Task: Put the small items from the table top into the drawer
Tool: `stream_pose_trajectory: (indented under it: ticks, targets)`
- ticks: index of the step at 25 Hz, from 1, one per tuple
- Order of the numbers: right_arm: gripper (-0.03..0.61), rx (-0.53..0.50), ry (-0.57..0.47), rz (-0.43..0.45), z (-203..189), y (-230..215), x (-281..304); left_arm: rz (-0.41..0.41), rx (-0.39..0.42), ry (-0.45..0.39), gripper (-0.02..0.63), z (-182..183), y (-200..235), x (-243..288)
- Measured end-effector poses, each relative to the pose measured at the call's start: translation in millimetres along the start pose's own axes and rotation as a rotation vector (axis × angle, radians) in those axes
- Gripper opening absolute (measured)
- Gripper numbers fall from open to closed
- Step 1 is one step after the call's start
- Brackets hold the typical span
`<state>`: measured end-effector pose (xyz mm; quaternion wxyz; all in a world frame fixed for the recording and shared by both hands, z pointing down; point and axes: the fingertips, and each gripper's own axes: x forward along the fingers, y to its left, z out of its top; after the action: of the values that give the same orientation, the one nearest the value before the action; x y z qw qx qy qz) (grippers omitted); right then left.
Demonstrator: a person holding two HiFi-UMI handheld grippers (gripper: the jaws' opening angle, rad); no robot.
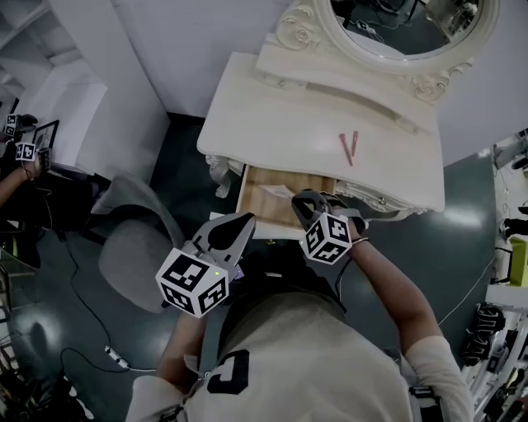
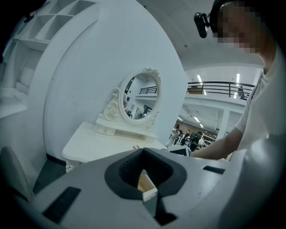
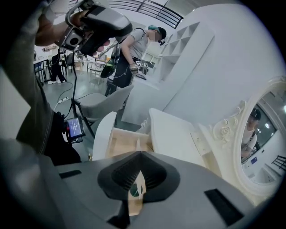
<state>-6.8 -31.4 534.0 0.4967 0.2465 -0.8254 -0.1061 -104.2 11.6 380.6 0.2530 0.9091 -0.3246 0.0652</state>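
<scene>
My left gripper (image 1: pixel 238 222) is low in the middle of the frame. Its jaws are pressed together with nothing in them. My right gripper (image 1: pixel 304 199) is just to the right of it, over the front of the open drawer (image 1: pixel 260 198). Its jaws are pressed together too, and they hold nothing. Two thin red sticks (image 1: pixel 350 147), maybe pencils, lie close together on the white table (image 1: pixel 280 107). They are up and right of the drawer, below the mirror (image 1: pixel 404 25).
</scene>
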Motion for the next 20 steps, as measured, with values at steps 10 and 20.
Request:
stream_pose_trajectory:
  ticks: [10,20]
  targets:
    - [0.028,-0.035,-0.016,0.056,-6.7,-11.2,32.6,0.100,-0.038,0.004,0.055,1.1,10.1,9.0]
    - [0.028,-0.111,-0.016,0.073,-11.2,-3.2,70.6,0.164,-0.072,0.025,0.055,-2.4,24.0,15.4]
